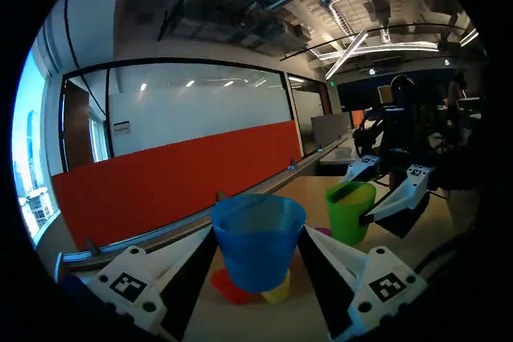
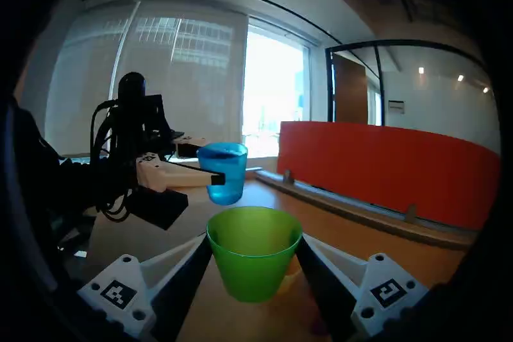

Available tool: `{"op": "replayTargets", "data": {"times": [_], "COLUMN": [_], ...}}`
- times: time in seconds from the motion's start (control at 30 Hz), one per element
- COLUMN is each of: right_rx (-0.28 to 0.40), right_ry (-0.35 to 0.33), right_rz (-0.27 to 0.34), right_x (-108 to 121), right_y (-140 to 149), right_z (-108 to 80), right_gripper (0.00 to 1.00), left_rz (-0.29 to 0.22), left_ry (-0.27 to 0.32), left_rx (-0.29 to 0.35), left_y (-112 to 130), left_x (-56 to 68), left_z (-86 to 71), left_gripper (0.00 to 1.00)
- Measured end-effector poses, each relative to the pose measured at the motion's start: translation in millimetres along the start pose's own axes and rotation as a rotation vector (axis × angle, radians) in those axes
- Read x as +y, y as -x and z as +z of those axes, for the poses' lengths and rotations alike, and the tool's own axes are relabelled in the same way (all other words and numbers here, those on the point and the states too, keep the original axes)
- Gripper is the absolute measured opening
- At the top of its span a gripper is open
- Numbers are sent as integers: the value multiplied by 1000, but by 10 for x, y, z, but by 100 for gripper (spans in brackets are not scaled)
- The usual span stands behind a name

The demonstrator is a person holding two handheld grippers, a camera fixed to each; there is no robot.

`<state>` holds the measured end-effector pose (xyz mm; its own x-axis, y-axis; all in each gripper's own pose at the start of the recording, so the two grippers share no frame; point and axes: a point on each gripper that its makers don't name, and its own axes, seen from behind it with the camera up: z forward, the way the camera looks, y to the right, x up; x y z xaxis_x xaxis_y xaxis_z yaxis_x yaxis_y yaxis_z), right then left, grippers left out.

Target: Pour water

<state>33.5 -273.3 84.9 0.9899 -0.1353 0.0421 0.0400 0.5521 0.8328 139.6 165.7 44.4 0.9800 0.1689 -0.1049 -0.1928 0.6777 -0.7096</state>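
Between the fingers of our left gripper point(image 1: 258, 234) sits the blue cup point(image 1: 258, 242), upright, with both fingers pressing on its sides below the rim and holding it above the wooden table point(image 1: 314, 189). Under it we see red and yellow shapes point(image 1: 232, 287) on the table, perhaps more cups, though the blue cup hides most of them. Our right gripper point(image 2: 254, 244) is closed the same way on the green cup point(image 2: 254, 253), mouth up. The two cups are near each other but apart. We cannot tell whether either holds water. An orange partition point(image 1: 173, 181) runs along the table's far edge.
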Motion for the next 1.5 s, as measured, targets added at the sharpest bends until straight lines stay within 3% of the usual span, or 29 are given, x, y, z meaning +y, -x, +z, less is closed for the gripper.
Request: {"op": "replayTargets", "data": {"times": [0.37,0.9,1.5], "right_rx": [-3,-5,-15], "right_ry": [-27,-74,-133], "right_rz": [-2,-3,-4], "right_x": [-79,-224,-374], "right_y": [-31,-23,-11], "right_z": [35,103,208], "right_gripper": [91,91,91], "left_rz": [74,295,485], "left_ry": [-17,-8,-1], "left_rx": [21,27,47], "left_y": [-183,-392,-617], "left_x": [-70,48,99], "left_z": [12,78,99], "left_gripper": [84,84,84]}}
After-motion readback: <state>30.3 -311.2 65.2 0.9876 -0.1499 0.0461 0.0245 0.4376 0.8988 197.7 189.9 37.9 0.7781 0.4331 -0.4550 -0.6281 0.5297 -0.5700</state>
